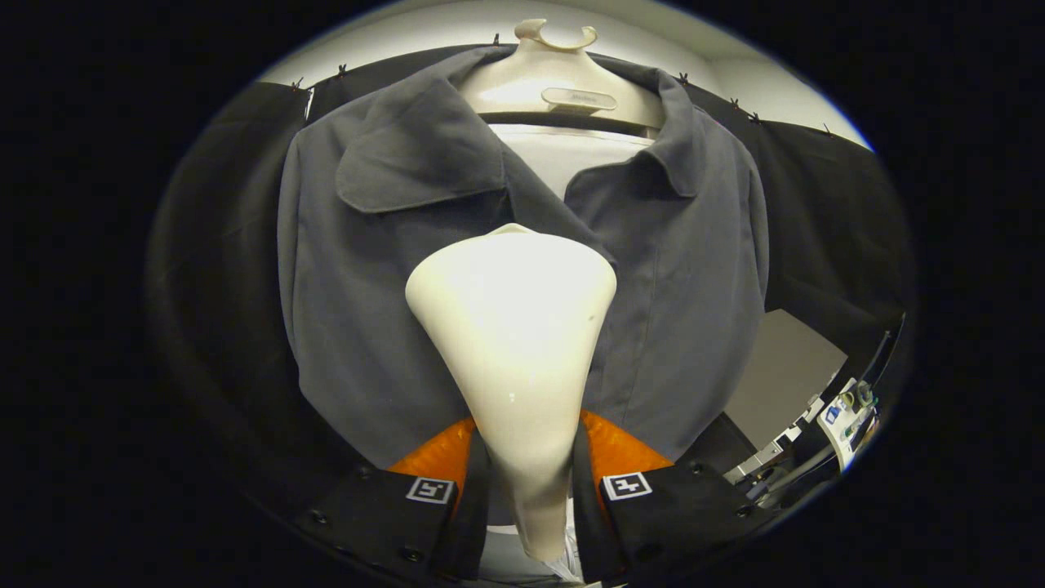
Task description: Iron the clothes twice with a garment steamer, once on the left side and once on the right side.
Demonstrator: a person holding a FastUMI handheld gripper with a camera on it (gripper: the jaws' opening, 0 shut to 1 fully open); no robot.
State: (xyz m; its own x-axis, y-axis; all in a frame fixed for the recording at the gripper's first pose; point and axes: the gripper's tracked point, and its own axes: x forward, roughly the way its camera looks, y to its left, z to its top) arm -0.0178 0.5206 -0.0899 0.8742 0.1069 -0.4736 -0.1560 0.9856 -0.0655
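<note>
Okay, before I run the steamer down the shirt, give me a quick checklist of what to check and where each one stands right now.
1. Grip: gripper shut on the steamer handle, a finger on each side: ok.
2. Shirt hung on the hanger, front facing the steamer: ok.
3. Steamer head aimed at the shirt, near the placket between the two sides: ok.
4. Head touching the fabric: cannot tell.
5. Steam coming out: cannot tell.
6. Collar lying flat: ok.

I see a cream-white garment steamer (513, 327) held by my tongs (529, 482), whose fingers press its neck. Behind it hangs a plain charcoal-grey jacket (367, 269) over a white lining (563, 155), on an ivory hanger (555, 77) at twelve o'clock.
</note>
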